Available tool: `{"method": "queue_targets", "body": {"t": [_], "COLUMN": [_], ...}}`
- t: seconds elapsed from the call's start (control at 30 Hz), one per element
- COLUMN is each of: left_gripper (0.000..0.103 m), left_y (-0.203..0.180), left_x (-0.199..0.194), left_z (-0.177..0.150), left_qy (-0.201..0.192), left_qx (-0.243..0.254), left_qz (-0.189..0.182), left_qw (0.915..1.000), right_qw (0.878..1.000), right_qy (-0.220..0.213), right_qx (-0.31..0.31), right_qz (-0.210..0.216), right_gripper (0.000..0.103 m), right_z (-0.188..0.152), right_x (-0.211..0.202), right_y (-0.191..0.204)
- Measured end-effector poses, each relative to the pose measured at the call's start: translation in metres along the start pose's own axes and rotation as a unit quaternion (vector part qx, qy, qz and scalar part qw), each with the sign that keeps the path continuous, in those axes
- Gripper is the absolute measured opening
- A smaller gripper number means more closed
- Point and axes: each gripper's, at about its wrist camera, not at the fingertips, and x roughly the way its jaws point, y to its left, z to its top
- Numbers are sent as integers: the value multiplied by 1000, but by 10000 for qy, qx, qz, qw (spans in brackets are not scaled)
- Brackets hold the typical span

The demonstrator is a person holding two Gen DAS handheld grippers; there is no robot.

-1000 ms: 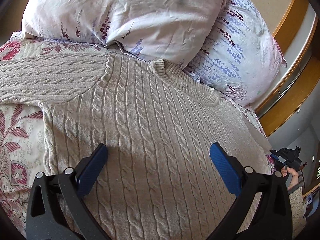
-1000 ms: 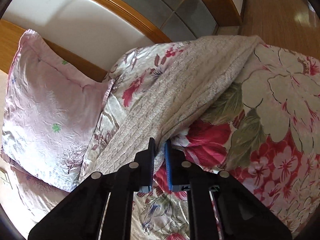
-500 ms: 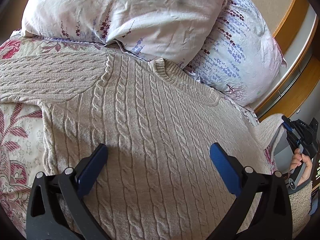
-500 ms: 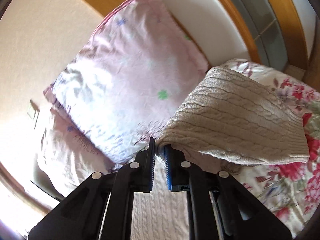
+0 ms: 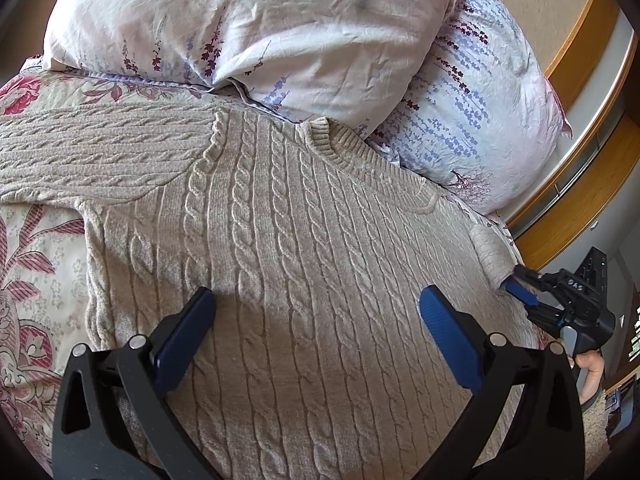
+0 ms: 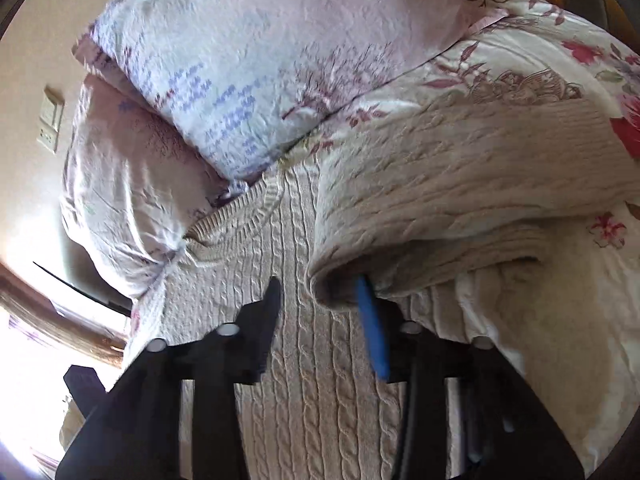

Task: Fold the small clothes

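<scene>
My left claw (image 5: 316,328) hangs open over the sweater (image 5: 280,240), spread flat on the bed (image 5: 36,272) near the pillows (image 5: 280,28). My right claw (image 6: 320,320) has just been opening, letting the sleeve (image 6: 460,200) drop across the sweater for the fold.

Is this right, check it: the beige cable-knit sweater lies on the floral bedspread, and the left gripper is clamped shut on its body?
No. The left gripper is open, its jaws spread wide over the beige cable-knit sweater, as the left wrist view shows. The sweater does lie on the floral bedspread.
</scene>
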Motion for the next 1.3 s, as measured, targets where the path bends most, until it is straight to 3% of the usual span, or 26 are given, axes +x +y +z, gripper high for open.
{"method": "queue_targets", "body": {"t": [0.17, 0.3, 0.57, 0.7, 0.73, 0.87, 1.03, 1.17, 1.3], "left_gripper": [101, 101, 101, 101, 101, 101, 101, 101, 101], "left_y": [0, 0, 0, 0, 1, 0, 0, 3, 5], "left_x": [1, 2, 1, 1, 1, -1, -1, -4, -6], "left_z": [0, -1, -1, -1, -1, -1, -1, -2, -1], "left_qy": [13, 23, 21, 12, 10, 7, -4, -58, -117], "left_qx": [22, 32, 20, -1, -7, -13, -29, -100, -189], "left_qz": [39, 51, 37, 11, 6, 6, -11, -98, -191], "left_qw": [10000, 10000, 10000, 10000, 10000, 10000, 10000, 9999, 9996], "right_qw": [9914, 9738, 9542, 9513, 9529, 9660, 9827, 9892, 9926], "right_qy": [-747, -766, -1113, -1238, -1219, -1463, -1627, -1193, -411], "right_qx": [1071, 2138, 2751, 2716, 2656, 1973, 884, 122, -399], "right_qz": [11, -87, -384, -767, -813, -805, 31, 839, 1069], "right_gripper": [61, 59, 45, 11, 11, 10, 9, 9, 9], "right_z": [9, 12, 23, 34, 37, 46, 56, 47, 16], "right_x": [-50, -55, -43, -36, -34, -40, -41, -5, 64], "right_y": [-43, -89, -120, -128, -128, -93, -3, 74, 126]}}
